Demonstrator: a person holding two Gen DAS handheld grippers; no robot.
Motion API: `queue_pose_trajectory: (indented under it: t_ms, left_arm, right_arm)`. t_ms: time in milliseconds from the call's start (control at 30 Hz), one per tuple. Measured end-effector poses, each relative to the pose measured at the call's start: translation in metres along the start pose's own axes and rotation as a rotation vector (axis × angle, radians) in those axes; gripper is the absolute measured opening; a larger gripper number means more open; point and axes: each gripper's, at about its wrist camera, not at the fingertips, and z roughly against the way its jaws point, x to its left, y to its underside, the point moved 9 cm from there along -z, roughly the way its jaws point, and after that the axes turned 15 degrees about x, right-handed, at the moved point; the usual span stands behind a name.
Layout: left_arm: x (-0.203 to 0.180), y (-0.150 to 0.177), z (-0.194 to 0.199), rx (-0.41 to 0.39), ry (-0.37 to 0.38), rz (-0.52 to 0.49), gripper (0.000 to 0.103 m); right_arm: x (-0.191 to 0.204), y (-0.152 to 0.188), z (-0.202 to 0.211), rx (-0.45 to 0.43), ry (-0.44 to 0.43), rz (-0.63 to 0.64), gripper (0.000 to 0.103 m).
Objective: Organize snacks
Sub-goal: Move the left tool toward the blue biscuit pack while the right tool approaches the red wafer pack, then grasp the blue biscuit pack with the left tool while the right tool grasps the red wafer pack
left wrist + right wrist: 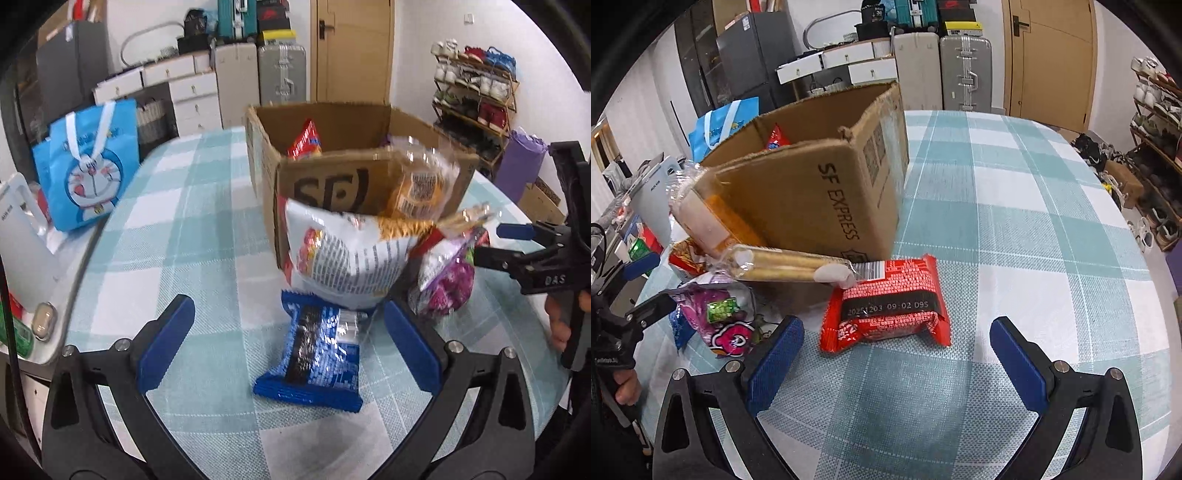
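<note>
Left gripper [288, 343] fingers spread wide, empty, straddling a blue snack pack [314, 354] lying flat on the checked tablecloth [177, 236]. Right gripper [897, 365] also wide apart, empty, with a red snack pack [886, 302] flat on the cloth just ahead. Behind them a white chip bag [343, 258], purple candy bag [447, 280] and clear-wrapped biscuit sticks [786, 264] pile against the open cardboard box [812, 199]; one red pack [306, 142] inside. Blue cartoon bag [86, 173] farther left.

Table [1034, 206]: box [812, 206], snacks (loose).
</note>
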Motion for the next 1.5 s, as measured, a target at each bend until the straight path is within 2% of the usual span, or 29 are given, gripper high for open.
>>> queue_pose_trajectory:
  t_ms: [200,300,500,767,1033,1200,1267,1300,1500]
  left_arm:
    - [0.000,0.005,-0.022,0.072,0.034,-0.010,0.102]
    - [0.004,0.007,-0.032,0.083,0.011,-0.009,0.102]
    - [0.005,0.010,-0.044,0.122,0.029,-0.023,0.102]
    - [0.003,0.013,-0.053,0.147,0.022,-0.046,0.102]
    - [0.003,0.017,-0.058,0.166,0.016,-0.045,0.102]
    - [0.004,0.017,-0.059,0.173,0.018,-0.043,0.102]
    - [0.004,0.017,-0.060,0.176,0.017,-0.043,0.102]
    - [0.004,0.017,-0.061,0.176,0.016,-0.044,0.102]
    - [0.003,0.018,-0.061,0.176,0.013,-0.048,0.102]
  right_arm:
    - [-0.002,-0.001,-0.012,0.031,0.010,-0.023,0.102]
    - [0.000,-0.002,-0.016,0.032,0.028,-0.021,0.102]
    - [0.003,-0.002,-0.019,0.037,0.048,-0.002,0.100]
    - [0.006,-0.001,-0.014,0.024,0.048,0.028,0.075]
    - [0.009,0.004,-0.009,0.023,0.059,0.082,0.059]
    - [0.006,0.009,-0.005,0.028,0.032,0.078,0.061]
    - [0.003,0.008,-0.003,0.022,0.012,0.059,0.071]
    - [0.002,0.007,-0.002,0.016,0.014,0.055,0.073]
    - [0.005,0.003,-0.001,-0.008,0.029,0.071,0.074]
